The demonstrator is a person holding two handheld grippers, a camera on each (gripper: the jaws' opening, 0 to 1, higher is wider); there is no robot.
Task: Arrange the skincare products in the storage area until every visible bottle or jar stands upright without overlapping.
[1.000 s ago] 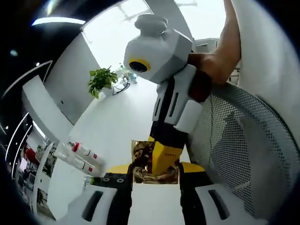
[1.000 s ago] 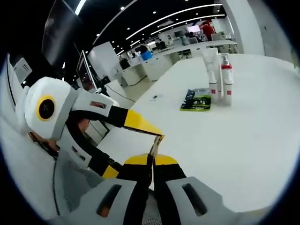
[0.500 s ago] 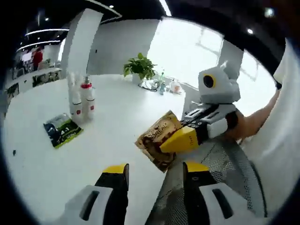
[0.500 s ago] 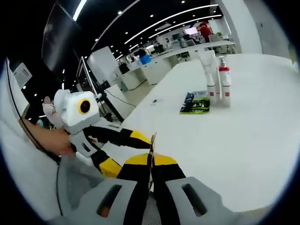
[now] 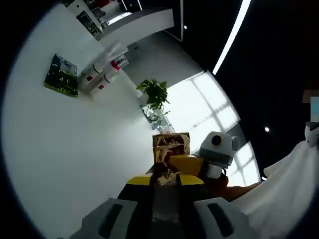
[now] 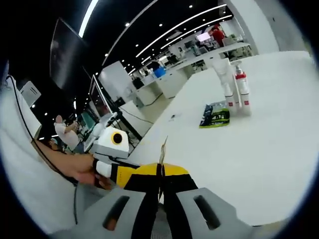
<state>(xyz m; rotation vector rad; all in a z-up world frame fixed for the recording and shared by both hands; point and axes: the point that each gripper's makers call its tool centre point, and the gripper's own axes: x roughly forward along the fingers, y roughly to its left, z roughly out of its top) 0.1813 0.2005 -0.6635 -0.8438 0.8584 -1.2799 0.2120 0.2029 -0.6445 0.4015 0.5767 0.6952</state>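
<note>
- Compared with half a second earlier, the gold sachet is now at the left gripper, whose jaws have closed from a wide spread to nearly together, while the right gripper's yellow tip in the left gripper view sits right beside the sachet's lower edge.
- In the right gripper view the sachet shows edge-on as a thin sliver rising from between that gripper's own jaws, so the right gripper is pinching it; its jaws are pressed together on the foil.
- Left jaws look closed on or just under the sachet's bottom edge, though I cannot tell whether they truly grip it or only touch it.
- Holding it from both sides looks like a hand-over or a re-grip, probably to turn the flat pack so it can be set down without lying across anything.
- Sachet hangs in the air off the near edge of the desk, not resting on it.
- Toward the far edge of the desk, the white bottles, one with a red cap, stand upright and close together.
- Just beside them a green sachet lies flat on the desk, apart from the bottles.
- A potted plant stands at the desk's far corner.
</note>
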